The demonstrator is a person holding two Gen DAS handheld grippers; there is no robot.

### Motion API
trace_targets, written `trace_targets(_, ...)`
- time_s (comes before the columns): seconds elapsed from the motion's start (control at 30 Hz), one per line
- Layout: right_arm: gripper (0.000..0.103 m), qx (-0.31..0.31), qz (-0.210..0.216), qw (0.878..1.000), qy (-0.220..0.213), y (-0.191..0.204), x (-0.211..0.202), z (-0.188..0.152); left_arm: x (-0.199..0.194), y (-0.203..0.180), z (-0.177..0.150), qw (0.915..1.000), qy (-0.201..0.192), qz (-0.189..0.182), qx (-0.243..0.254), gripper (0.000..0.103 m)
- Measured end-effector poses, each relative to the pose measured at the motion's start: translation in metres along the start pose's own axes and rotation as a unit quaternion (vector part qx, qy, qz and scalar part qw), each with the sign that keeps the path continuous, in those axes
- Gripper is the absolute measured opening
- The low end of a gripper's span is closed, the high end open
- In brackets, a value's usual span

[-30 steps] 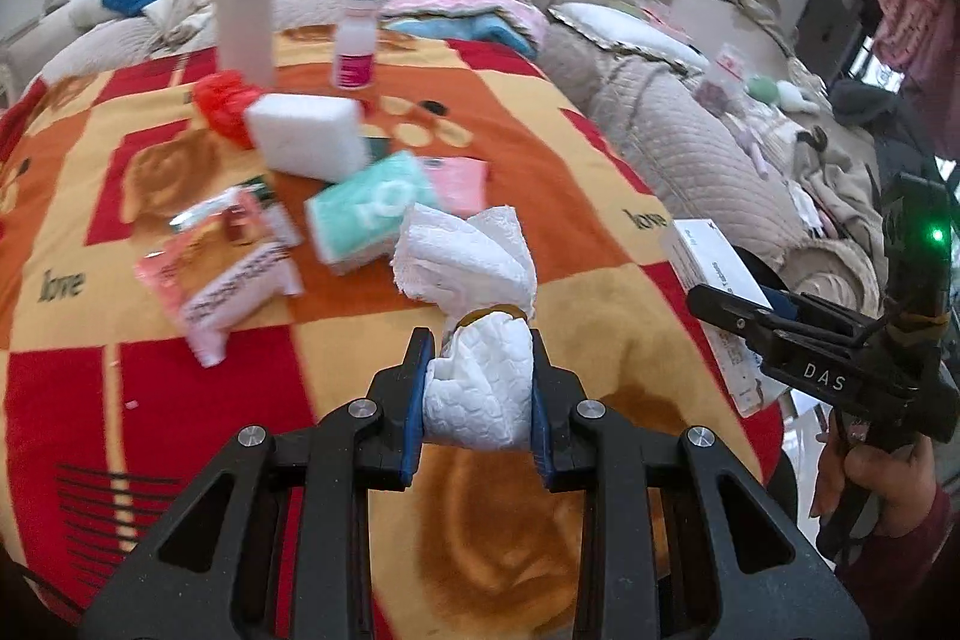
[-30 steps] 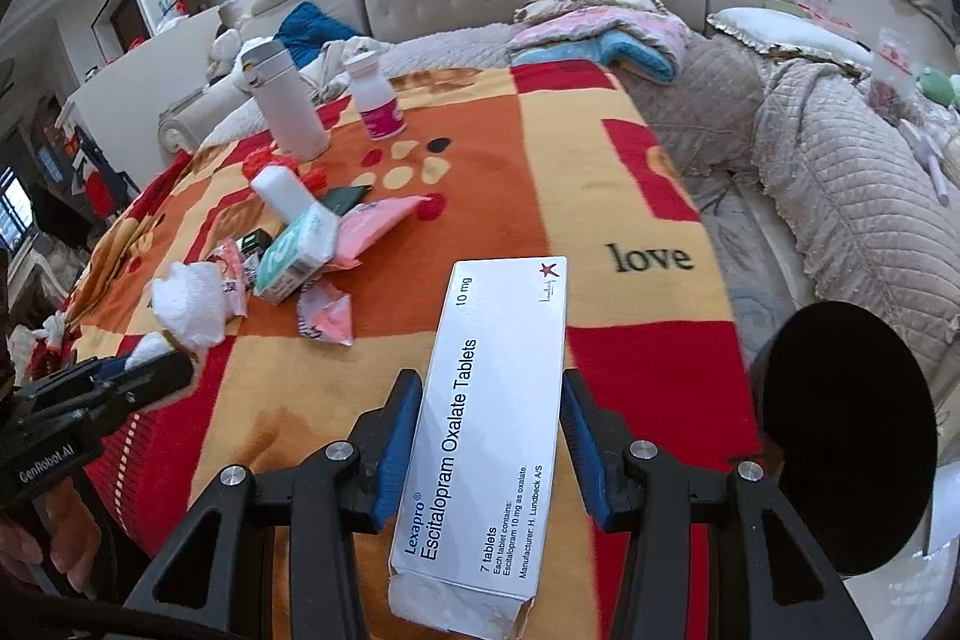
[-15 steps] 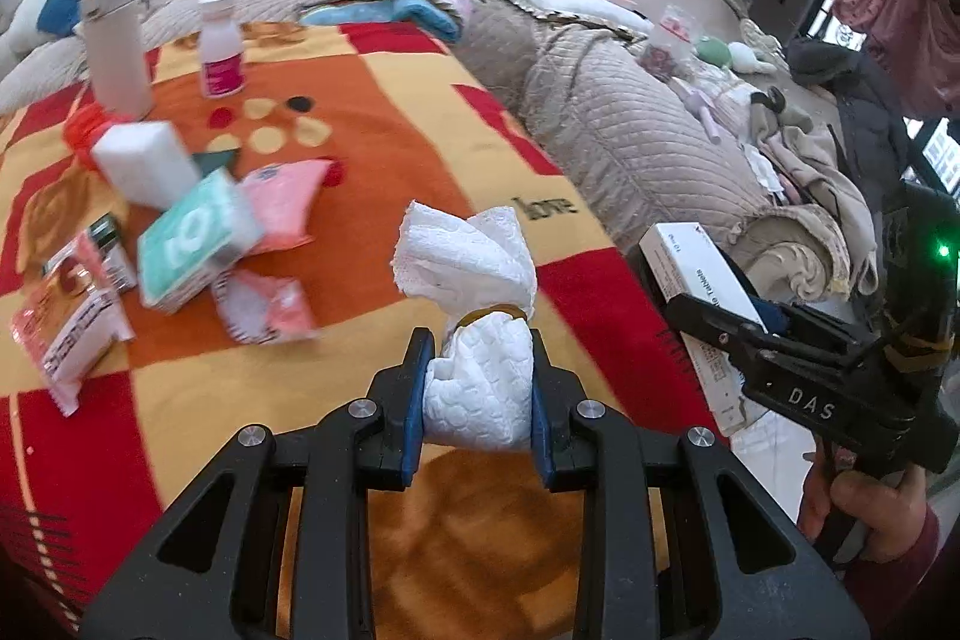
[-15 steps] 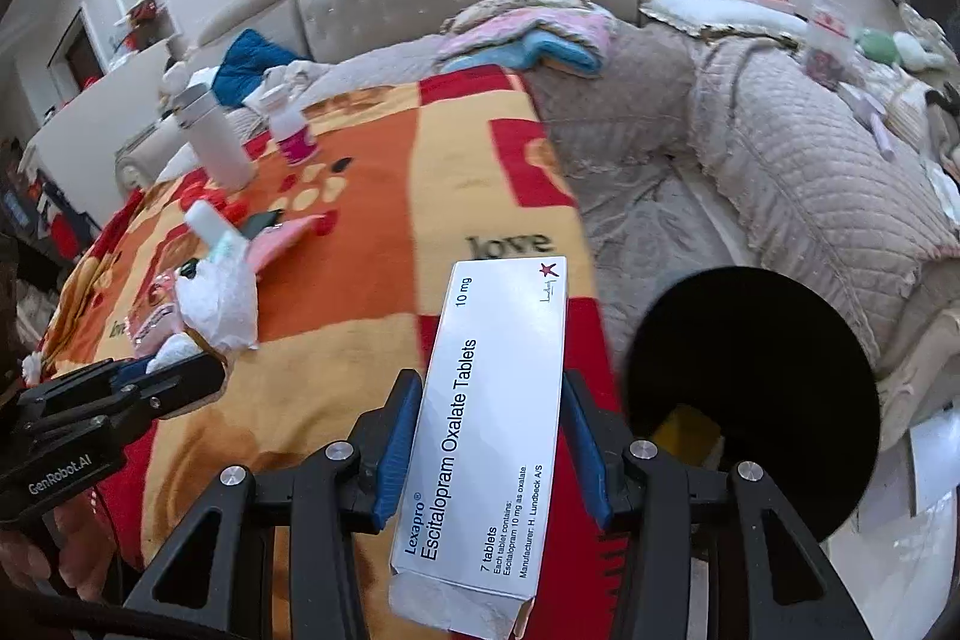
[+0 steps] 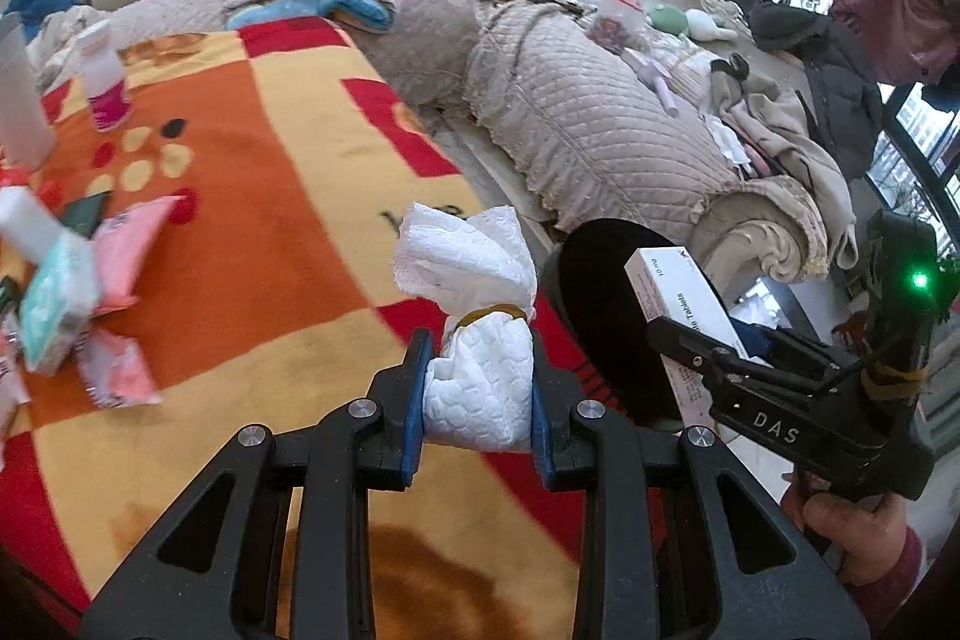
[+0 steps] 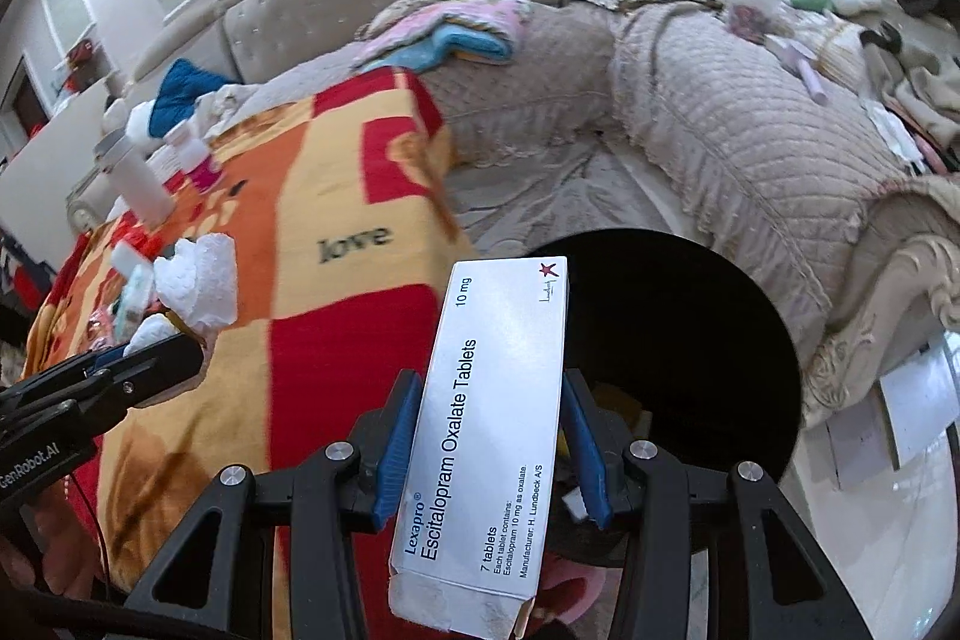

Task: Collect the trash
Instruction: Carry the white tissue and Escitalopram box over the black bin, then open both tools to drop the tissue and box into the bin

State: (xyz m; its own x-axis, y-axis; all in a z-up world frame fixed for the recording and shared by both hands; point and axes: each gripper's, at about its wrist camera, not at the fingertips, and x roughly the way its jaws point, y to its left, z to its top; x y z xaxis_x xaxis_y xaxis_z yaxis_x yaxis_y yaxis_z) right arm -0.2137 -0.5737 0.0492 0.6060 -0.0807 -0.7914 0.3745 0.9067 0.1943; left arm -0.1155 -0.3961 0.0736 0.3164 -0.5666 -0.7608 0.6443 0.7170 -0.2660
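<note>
My left gripper (image 5: 478, 394) is shut on a crumpled white paper towel (image 5: 474, 304) bound with a rubber band, held above the blanket's right edge. My right gripper (image 6: 489, 451) is shut on a white medicine box (image 6: 492, 418) labelled Escitalopram Oxalate Tablets, held over the near rim of a round black bin (image 6: 708, 328). The bin (image 5: 600, 292) shows in the left wrist view beside the table, with the right gripper (image 5: 714, 340) and its box (image 5: 678, 292) above it. The left gripper (image 6: 150, 358) and towel (image 6: 198, 286) show at the left of the right wrist view.
A red, orange and yellow blanket (image 5: 270, 196) covers the table. On it lie pink packets (image 5: 132, 244), a green tissue pack (image 5: 57, 304), a white bottle with a pink label (image 5: 105, 79) and a white flask (image 6: 135, 178). A quilted beige sofa (image 5: 600, 124) stands behind.
Both grippers have swung right with their loads. The black bin has come nearer and larger, and the medicine box now hangs over its rim. The table clutter has slid left.
</note>
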Motion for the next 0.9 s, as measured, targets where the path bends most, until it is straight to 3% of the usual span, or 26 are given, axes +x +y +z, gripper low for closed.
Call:
trace_targets(0.37,0.045,0.036,-0.020,0.999,0.017,-0.046,0.014,-0.005,0.046,-0.040,0.006,0.9991,0.026,0.001,0.032,0.026)
trace_targets(0.9,0.045,0.070,-0.027,0.997,0.028,-0.073,0.028,-0.008,0.080,-0.061,0.011,0.9977,0.047,-0.019,0.044,0.026)
